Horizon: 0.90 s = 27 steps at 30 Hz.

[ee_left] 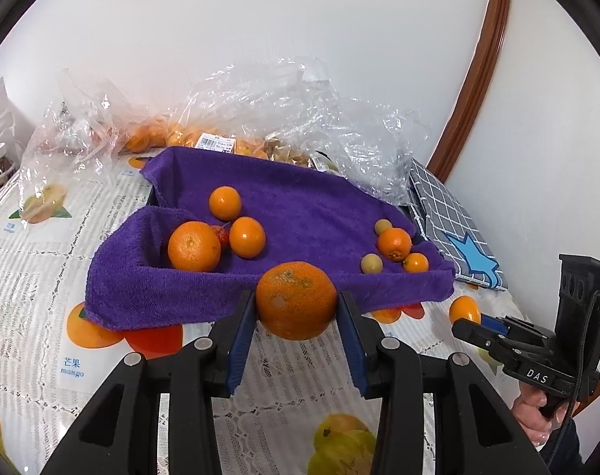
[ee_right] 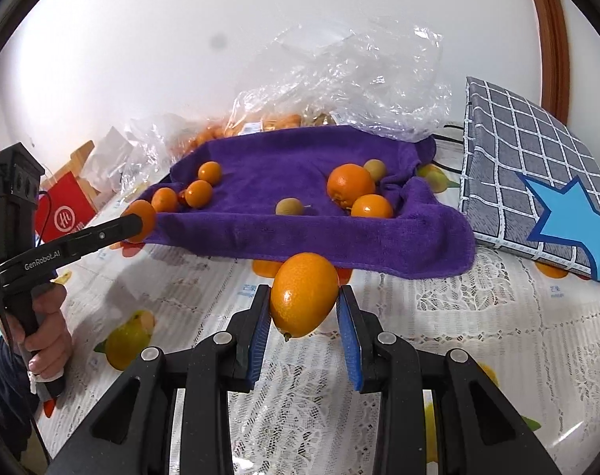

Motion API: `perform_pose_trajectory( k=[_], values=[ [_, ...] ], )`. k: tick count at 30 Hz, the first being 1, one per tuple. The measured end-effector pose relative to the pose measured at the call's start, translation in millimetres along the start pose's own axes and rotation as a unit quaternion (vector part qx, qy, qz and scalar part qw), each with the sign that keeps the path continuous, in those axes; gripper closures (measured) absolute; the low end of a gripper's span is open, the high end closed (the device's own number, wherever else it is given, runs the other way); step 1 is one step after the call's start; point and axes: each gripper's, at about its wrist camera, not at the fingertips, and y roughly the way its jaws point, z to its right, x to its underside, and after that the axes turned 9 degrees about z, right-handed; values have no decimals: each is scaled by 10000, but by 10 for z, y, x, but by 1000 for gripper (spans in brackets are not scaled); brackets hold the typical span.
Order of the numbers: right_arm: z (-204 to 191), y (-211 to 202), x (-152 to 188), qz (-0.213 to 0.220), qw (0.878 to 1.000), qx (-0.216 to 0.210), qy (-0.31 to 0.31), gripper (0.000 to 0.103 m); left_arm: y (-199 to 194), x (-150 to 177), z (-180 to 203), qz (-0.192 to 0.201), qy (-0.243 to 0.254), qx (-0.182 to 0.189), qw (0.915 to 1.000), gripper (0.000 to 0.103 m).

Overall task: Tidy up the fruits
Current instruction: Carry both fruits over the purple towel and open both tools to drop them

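My left gripper (ee_left: 296, 297) is shut on a large orange (ee_left: 296, 304), held just in front of the purple towel-lined tray (ee_left: 307, 206). My right gripper (ee_right: 304, 291) is shut on a small oval orange (ee_right: 303, 301) before the tray's near edge (ee_right: 339, 245). In the tray, three oranges (ee_left: 194, 246) and a small red fruit (ee_left: 222, 234) lie at the left. Two oranges (ee_left: 394, 243) and two small greenish fruits (ee_left: 370, 264) lie at the right. Each wrist view shows the other gripper off to the side, the right gripper (ee_left: 464, 322) and the left gripper (ee_right: 135, 222).
Crumpled clear plastic bags (ee_left: 284, 111) with more fruit lie behind the tray by the white wall. A grey checked cloth with a blue star (ee_right: 537, 182) sits at the right. A bottle (ee_left: 0, 166) and a red box (ee_right: 64, 209) stand at the left. A fruit-printed tablecloth (ee_left: 35, 277) covers the table.
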Motion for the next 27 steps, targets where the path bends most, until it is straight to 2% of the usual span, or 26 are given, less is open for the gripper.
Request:
perform_pose_trajectory(
  k=[6,11,22,27],
  values=[
    [46,-32,-12,100,9998,89,121,70,-47,-40,-51,115,-67,-87,9999,64],
    [116,-83,-148,268,9989,169,344,69,-83,-63,-151,202,-234,-241,9992,64],
    [-6,-187,-594,691,9976,45,9,70,-88,-86,-246,231,-445,-229,9985,63],
    [-5,-116,-724,677,9977,-9,-22,70,-71,-111,-272,206,-492,-323,9981,63]
  ],
)
